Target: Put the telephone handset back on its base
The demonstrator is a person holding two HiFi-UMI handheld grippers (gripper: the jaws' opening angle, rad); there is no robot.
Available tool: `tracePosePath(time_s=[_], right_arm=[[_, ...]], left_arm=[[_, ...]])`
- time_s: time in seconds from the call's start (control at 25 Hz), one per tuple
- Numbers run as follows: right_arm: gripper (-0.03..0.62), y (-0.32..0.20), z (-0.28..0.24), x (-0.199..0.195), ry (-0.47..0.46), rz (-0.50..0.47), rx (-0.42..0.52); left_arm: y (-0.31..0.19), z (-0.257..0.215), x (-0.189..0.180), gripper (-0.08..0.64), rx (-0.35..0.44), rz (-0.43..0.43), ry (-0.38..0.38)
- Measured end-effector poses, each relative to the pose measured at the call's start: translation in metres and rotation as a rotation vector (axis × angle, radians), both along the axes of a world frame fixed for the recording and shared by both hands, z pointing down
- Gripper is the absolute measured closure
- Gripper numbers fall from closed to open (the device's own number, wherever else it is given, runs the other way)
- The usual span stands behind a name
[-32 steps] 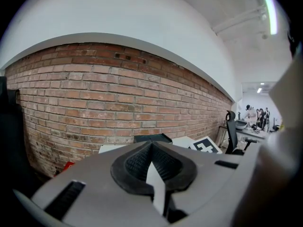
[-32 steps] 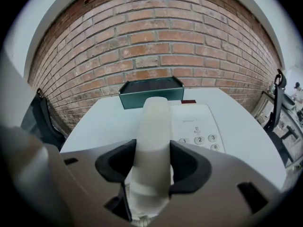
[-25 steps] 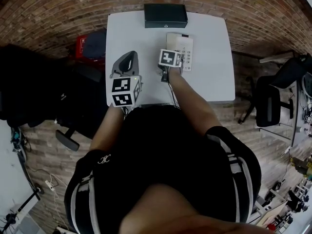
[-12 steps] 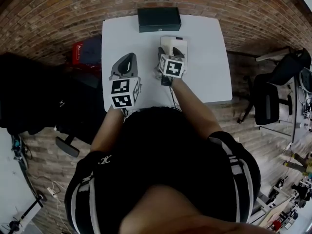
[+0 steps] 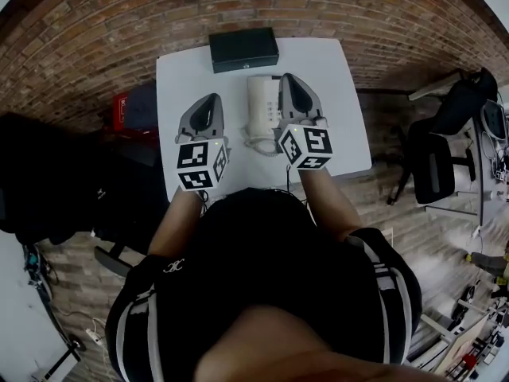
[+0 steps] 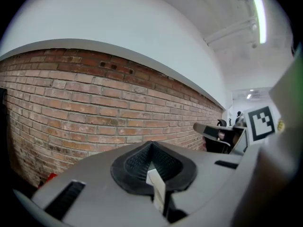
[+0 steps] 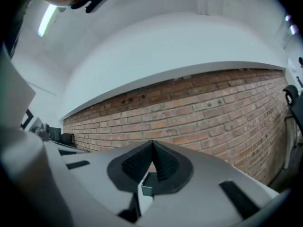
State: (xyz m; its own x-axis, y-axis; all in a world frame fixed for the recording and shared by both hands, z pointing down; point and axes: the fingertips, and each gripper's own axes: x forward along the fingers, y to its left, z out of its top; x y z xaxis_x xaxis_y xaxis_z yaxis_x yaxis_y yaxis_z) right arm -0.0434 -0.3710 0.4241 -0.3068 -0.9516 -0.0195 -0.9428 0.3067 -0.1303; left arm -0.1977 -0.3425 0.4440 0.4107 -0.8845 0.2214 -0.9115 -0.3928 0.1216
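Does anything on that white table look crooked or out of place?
Nothing stands out. The telephone lies flat on the table, and the black box sits along its far edge.

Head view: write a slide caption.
Left gripper and right gripper, shut, hover over a white table bearing a white telephone.

Black top with striped sleeves, plus two grey grippers with tag cubes

The person's wearing a black short-sleeved top [image 5: 262, 269] with white stripes [image 5: 383, 281] running down both sleeves and a tiny white logo [image 5: 169, 266] on the left shoulder. The left gripper [image 5: 208, 100] and right gripper [image 5: 289, 80] look identical: smooth light-grey plastic shells with dark slot cutouts, black ribbed pads [image 6: 165, 162] sunk in a dark hollow, and a white cube [image 5: 202, 165] with black square markers on each.
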Motion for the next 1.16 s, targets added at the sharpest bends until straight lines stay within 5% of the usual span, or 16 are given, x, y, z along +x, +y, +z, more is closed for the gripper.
tracePosePath(time_s=[0.12, 0.36, 1.16], right_arm=[[0.594, 0.01, -0.014, -0.001, 0.019, -0.013, 0.05], [0.594, 0.01, 0.002, -0.001, -0.025, -0.009, -0.037], [0.594, 0.008, 0.005, -0.011, -0.018, 0.008, -0.046]], left_arm=[[-0.005, -0.003, 0.008, 0.565, 0.014, 0.022, -0.014], [-0.009, -0.008, 0.023, 0.565, 0.003, 0.051, -0.033], [-0.008, -0.01, 0.016, 0.565, 0.029, 0.061, -0.031]])
